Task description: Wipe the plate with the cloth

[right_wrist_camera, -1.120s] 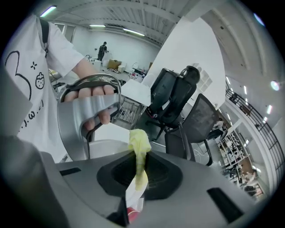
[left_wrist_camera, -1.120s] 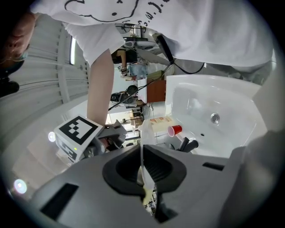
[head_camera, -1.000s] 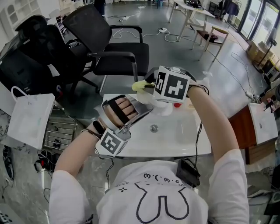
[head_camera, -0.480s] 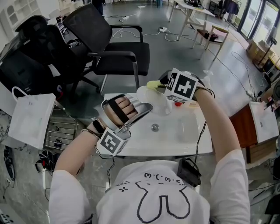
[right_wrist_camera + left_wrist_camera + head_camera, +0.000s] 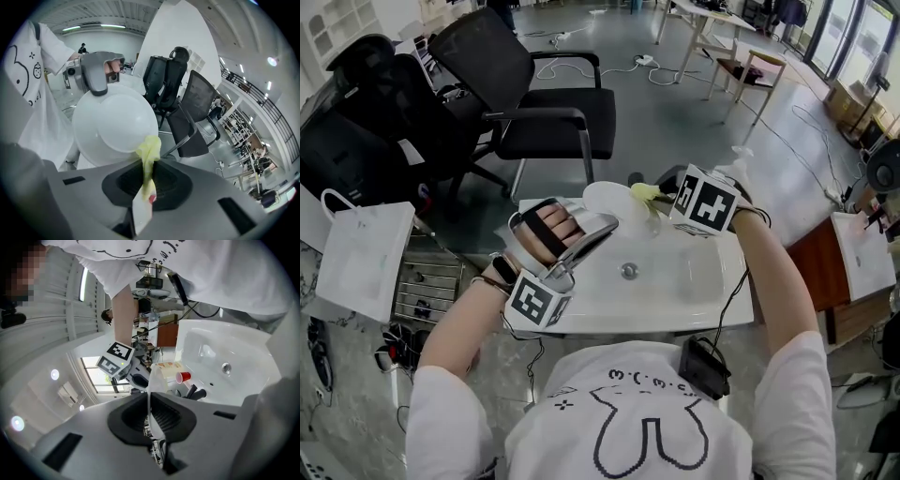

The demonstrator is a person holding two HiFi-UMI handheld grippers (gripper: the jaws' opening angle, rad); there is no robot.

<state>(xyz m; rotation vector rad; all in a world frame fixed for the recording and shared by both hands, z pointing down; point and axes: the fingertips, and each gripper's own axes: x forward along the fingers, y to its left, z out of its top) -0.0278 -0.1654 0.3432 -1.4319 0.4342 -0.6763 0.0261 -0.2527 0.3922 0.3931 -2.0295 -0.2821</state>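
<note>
Setting: open workshop hall with a polished grey floor and black mesh office chairs (image 5: 534,94) behind a white moulded sink basin (image 5: 694,281) that sits directly below the person.

Item 1: round white plate (image 5: 614,200), held in the air over the basin's far left corner.
- Holder: left gripper (image 5: 602,225), jaws clamped tight on the rim. Its own view shows the plate only as a thin edge-on sliver.
- Handling (judged): rigid, smooth and probably slippery, and breakable if ceramic. The rim is the one sensible place to hold it, and wiping pressure far from that grip could lever it loose.

Item 2: pale yellow cloth (image 5: 149,150), bunched into a twisted strip with a white label at its tail.
- Holder: right gripper (image 5: 147,180), jaws closed on the strip. The free end lies against the plate's lower edge.
- Handling (judged): light, limp and compliant. Gripped close to the tip, it offers only a small wiping pad.

Not determinable:
- Which face of the plate is turned toward the cloth.
- How firmly the cloth presses on the plate.
- Any soiling on the plate.
- In the head view, the right gripper's marker cube covers part of the plate's right side.
</note>
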